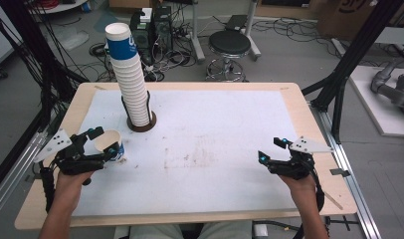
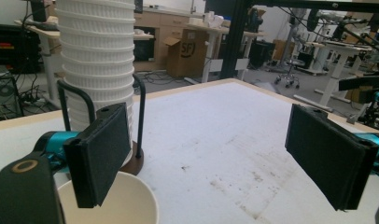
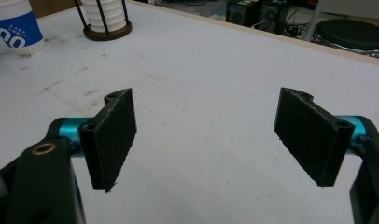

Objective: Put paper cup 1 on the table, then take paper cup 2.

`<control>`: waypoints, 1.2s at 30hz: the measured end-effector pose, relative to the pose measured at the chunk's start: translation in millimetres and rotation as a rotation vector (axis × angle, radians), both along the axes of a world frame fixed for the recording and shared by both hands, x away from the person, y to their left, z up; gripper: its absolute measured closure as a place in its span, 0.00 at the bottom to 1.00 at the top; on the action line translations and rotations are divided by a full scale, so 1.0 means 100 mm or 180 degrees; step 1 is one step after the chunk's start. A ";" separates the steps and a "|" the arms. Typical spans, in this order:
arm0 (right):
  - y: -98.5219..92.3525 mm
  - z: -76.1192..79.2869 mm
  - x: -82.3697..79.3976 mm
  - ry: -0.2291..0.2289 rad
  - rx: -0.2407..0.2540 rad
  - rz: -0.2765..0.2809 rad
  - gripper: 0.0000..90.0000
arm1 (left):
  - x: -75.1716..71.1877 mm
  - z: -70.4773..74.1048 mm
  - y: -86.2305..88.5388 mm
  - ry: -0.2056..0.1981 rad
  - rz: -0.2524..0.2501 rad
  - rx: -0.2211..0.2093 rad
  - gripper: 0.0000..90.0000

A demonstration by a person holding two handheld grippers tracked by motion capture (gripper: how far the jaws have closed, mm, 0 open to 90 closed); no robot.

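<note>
- Your left gripper point(image 1: 103, 141) sat at the left edge of the table point(image 1: 309, 129), jaws spread wide. In the left gripper view, 1 pad point(image 2: 100, 154) hung over the mouth of the single paper cup point(image 2: 124, 200); the other pad stood well off to the side. Nothing was pinched.
- The single paper cup point(image 1: 110, 145), white with a blue band, stood upright and mouth-up on the white mat point(image 1: 215, 129), just in front of the cup stack point(image 1: 130, 79). Whether the near pad touched its rim, I could not tell.
- The cup stack rose tall from a round brown base point(image 1: 142, 125) with black wire uprights, at the mat's far left. Its top cup showed a blue band.
- Your right gripper point(image 1: 272, 149) rested at the right side of the table, well apart from the cups, jaws spread with only bare mat between them in the right gripper view point(image 3: 204, 135).
- The mat showed faint brown stains point(image 1: 190, 159) near its middle.
</note>
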State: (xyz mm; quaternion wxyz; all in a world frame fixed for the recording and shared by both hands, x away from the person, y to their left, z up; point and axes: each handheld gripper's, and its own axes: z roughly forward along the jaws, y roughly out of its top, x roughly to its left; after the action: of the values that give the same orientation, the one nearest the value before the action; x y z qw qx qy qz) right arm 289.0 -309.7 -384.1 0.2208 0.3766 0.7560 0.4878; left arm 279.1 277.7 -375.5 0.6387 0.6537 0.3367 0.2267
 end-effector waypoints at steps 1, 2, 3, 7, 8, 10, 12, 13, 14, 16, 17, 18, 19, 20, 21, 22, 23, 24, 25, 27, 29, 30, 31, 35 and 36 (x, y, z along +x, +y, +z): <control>-0.01 0.00 0.00 -0.0001 0.0001 -0.0003 0.24 | 0.01 0.01 -0.02 0.0008 -0.0030 -0.0004 0.16; -0.01 0.00 0.00 -0.0007 0.0007 -0.0005 0.24 | 0.02 0.04 -0.03 0.0024 -0.0059 -0.0008 0.16; -0.02 0.01 0.00 -0.0011 0.0014 -0.0011 0.24 | 0.03 0.05 -0.04 0.0036 -0.0078 -0.0020 0.16; -0.01 0.00 0.01 -0.0003 0.0030 0.0003 0.24 | 0.08 0.20 -0.12 0.0043 -0.0217 -0.0087 0.16; -0.01 0.00 0.01 0.0005 0.0034 0.0015 0.24 | 0.10 0.25 -0.14 0.0031 -0.0239 -0.0080 0.16; -0.01 0.00 0.02 0.0016 0.0046 0.0027 0.24 | 0.13 0.34 -0.18 0.0013 -0.0269 -0.0070 0.16; -0.01 -0.01 0.02 0.0030 0.0040 0.0046 0.24 | 0.18 0.46 -0.22 -0.0003 -0.0304 -0.0091 0.16; -0.01 -0.01 0.02 0.0034 0.0043 0.0050 0.24 | 0.21 0.53 -0.24 -0.0009 -0.0316 -0.0103 0.16; -0.01 -0.01 0.03 0.0036 0.0052 0.0057 0.24 | 0.23 0.59 -0.25 -0.0015 -0.0346 -0.0097 0.16; 0.00 -0.01 0.04 0.0042 0.0052 0.0082 0.24 | 0.28 0.69 -0.29 -0.0014 -0.0358 -0.0088 0.16; 0.01 -0.01 0.05 0.0042 0.0051 0.0089 0.24 | 0.30 0.73 -0.30 -0.0014 -0.0363 -0.0091 0.16; 0.01 -0.01 0.05 0.0043 0.0048 0.0104 0.24 | 0.32 0.78 -0.31 -0.0011 -0.0373 -0.0087 0.16; 0.01 -0.01 0.05 0.0043 0.0049 0.0116 0.24 | 0.35 0.82 -0.32 -0.0013 -0.0362 -0.0078 0.16; 0.01 -0.01 0.05 0.0051 0.0055 0.0121 0.24 | 0.37 0.85 -0.33 -0.0018 -0.0350 -0.0070 0.16; 0.01 -0.01 0.05 0.0055 0.0062 0.0125 0.24 | 0.39 0.89 -0.33 -0.0021 -0.0346 -0.0075 0.16; 0.01 -0.01 0.04 0.0056 0.0064 0.0131 0.24 | 0.42 0.94 -0.33 -0.0022 -0.0329 -0.0093 0.16; 0.01 -0.01 0.04 0.0060 0.0070 0.0137 0.24 | 0.44 0.98 -0.33 -0.0024 -0.0309 -0.0092 0.16; 0.02 -0.01 0.04 0.0060 0.0076 0.0142 0.24 | 0.47 1.03 -0.33 -0.0026 -0.0296 -0.0079 0.16; 0.02 0.00 0.04 0.0053 0.0078 0.0152 0.24 | 0.49 1.07 -0.33 -0.0028 -0.0275 -0.0065 0.16; 0.02 0.00 0.03 0.0059 0.0084 0.0156 0.24 | 0.54 1.17 -0.32 -0.0030 -0.0269 -0.0044 0.16; 0.02 0.00 0.04 0.0046 0.0083 0.0164 0.24 | 0.59 1.26 -0.31 -0.0028 -0.0246 -0.0026 0.16; 0.03 0.00 0.04 0.0052 0.0083 0.0169 0.24 | 0.61 1.30 -0.30 -0.0022 -0.0236 0.0003 0.16; 0.02 -0.01 0.04 0.0061 0.0080 0.0179 0.24 | 0.64 1.34 -0.30 -0.0019 -0.0228 0.0015 0.16; 0.02 -0.02 0.04 0.0079 0.0090 0.0185 0.24 | 0.72 1.46 -0.30 -0.0005 -0.0206 0.0176 0.16; 0.02 -0.02 0.04 0.0078 0.0095 0.0184 0.24 | 0.74 1.49 -0.31 -0.0010 -0.0198 0.0178 0.16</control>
State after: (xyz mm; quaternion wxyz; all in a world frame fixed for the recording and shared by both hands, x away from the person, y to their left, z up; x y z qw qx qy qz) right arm 293.2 -307.7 -385.7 0.1917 0.3637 0.7618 0.5006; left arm 353.3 247.2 -226.6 0.6275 0.6810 0.3087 0.2171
